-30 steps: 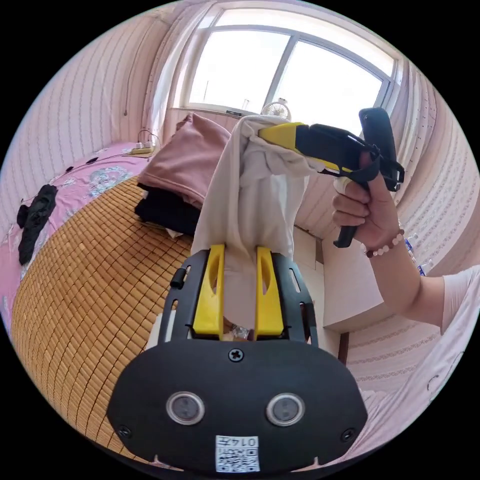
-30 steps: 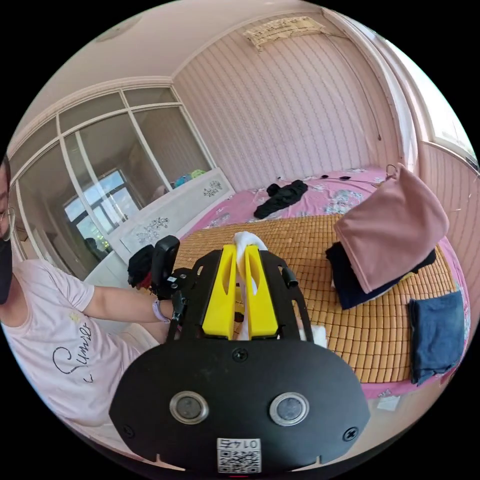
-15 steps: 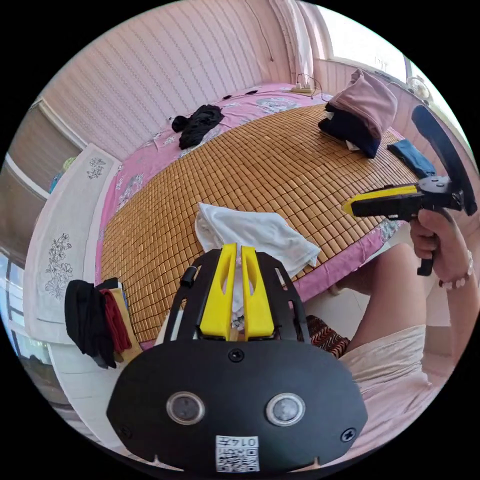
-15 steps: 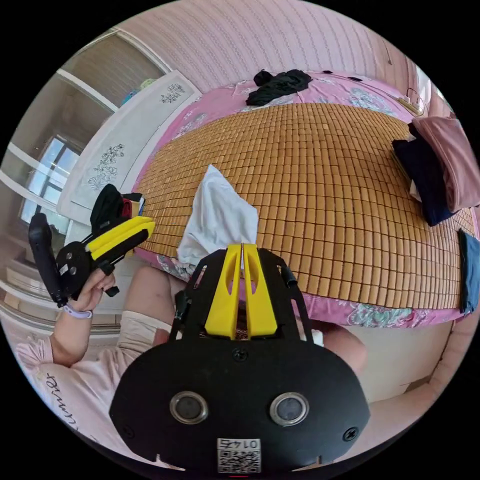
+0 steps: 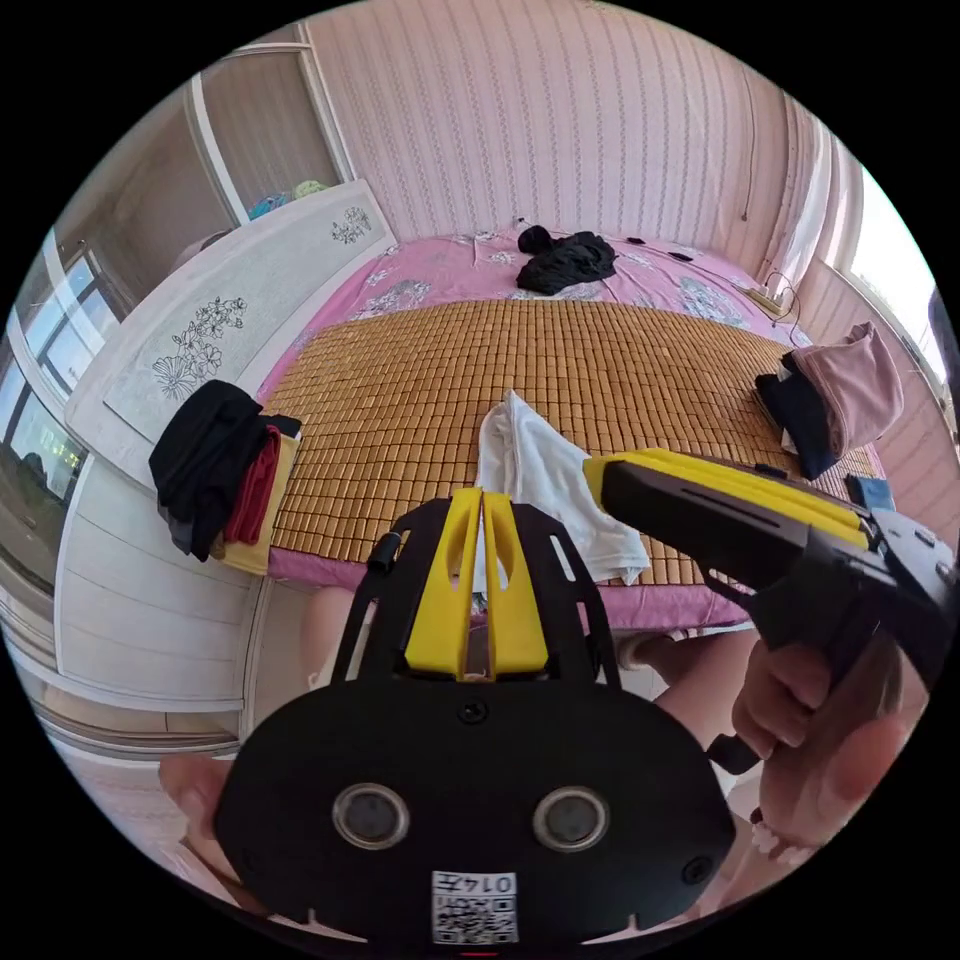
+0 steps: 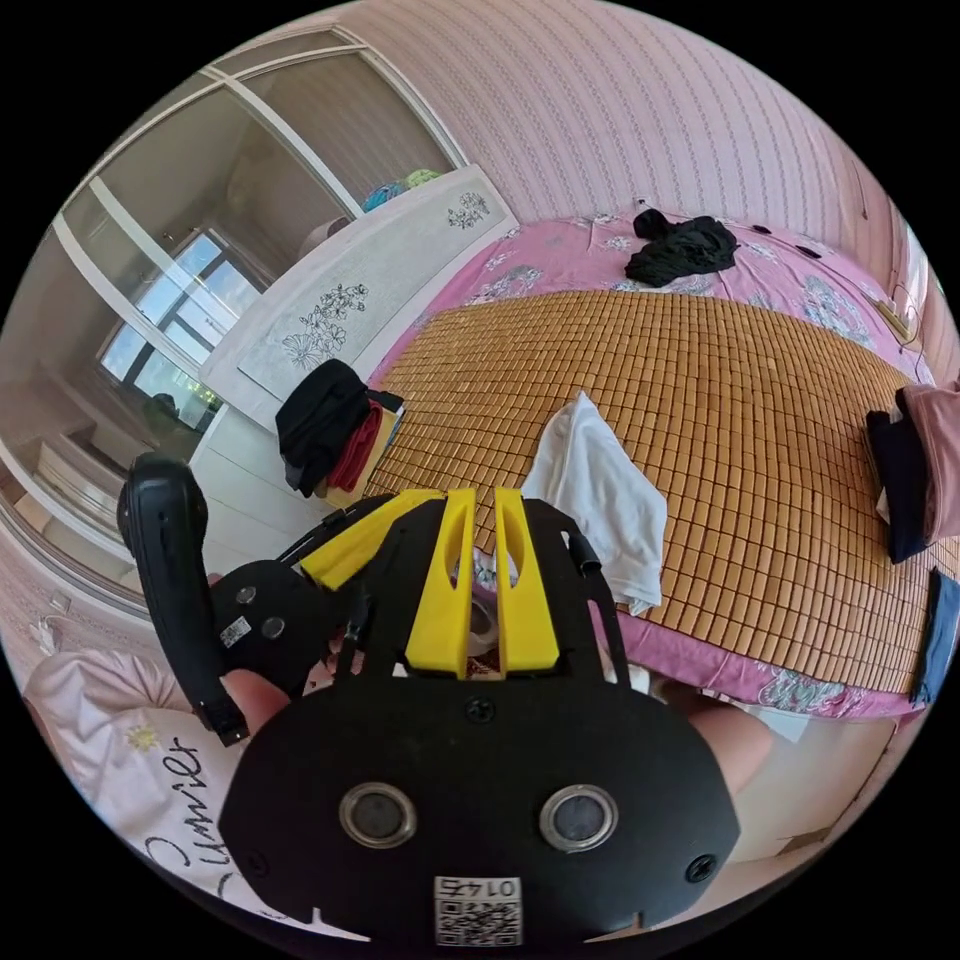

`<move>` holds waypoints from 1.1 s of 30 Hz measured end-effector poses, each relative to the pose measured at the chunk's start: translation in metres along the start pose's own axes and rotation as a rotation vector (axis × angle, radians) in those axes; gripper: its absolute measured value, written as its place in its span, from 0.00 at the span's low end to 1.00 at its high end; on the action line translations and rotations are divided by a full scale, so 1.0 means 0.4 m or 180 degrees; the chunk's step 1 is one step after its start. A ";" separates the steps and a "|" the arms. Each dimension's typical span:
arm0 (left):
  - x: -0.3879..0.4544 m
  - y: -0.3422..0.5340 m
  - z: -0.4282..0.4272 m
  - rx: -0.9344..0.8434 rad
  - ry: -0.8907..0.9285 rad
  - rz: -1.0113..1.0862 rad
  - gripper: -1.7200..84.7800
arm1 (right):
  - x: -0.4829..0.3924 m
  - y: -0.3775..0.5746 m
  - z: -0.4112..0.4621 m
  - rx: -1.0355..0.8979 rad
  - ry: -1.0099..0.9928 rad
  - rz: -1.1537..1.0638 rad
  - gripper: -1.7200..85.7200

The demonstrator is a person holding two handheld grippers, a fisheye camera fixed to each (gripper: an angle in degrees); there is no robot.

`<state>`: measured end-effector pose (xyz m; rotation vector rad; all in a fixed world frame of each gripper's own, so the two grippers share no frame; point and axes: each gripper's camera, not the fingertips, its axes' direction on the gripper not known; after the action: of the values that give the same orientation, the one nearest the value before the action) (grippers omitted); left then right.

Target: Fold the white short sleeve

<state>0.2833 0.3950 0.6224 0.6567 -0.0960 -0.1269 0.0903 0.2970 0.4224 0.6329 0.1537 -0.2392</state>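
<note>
Pink striped walls close in a bedroom whose bed carries a woven bamboo mat (image 5: pixel 420 400) over a pink flowered sheet (image 5: pixel 440 275). Nearest the lens in the left gripper view, the left gripper (image 5: pixel 481 497) has its yellow jaws pressed together on nothing, held off the bed's near edge. Beside it the right gripper (image 5: pixel 600 472) reaches in from the right in the person's hand (image 5: pixel 800 700); in the right gripper view the right gripper (image 6: pixel 478 495) shows a narrow gap between its jaws, also empty. Beyond both, the white short sleeve (image 5: pixel 555 480) lies bunched on the mat at the near edge, one corner drooping over the pink border. Further out sit a pile of folded clothes (image 5: pixel 835 395) at the right side, a black garment (image 5: pixel 570 260) by the far wall, and dark and red cloth (image 5: pixel 215 465) on a low stand at the left.

The likely trouble is the heap itself: a pinch into it may catch several layers at once, so the shirt lifts twisted. A tug towards the person could also slide it off the mat.
</note>
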 end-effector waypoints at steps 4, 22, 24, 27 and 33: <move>-0.077 0.030 -0.021 0.0299 0.0385 0.0013 0.01 | -0.087 -0.035 0.051 -0.0039 0.0072 -0.0258 0.04; -0.298 0.039 -0.006 0.0025 0.0691 -0.0152 0.01 | -0.255 -0.138 0.257 -0.0148 0.0294 -0.0799 0.05; -0.306 0.039 0.009 -0.0093 0.0795 -0.0083 0.01 | -0.249 -0.155 0.305 -0.0320 0.0328 -0.0726 0.05; -0.314 0.026 0.026 -0.0062 0.0522 0.0065 0.01 | -0.220 -0.169 0.352 -0.0350 0.0513 -0.0659 0.05; -0.412 -0.052 0.094 -0.0376 0.0292 -0.0352 0.01 | -0.057 -0.185 0.442 -0.0441 0.0635 -0.0256 0.02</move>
<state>0.1139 0.3802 0.6313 0.5490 0.0360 -0.2072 0.0609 0.1370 0.5262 0.5126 0.3852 -0.2405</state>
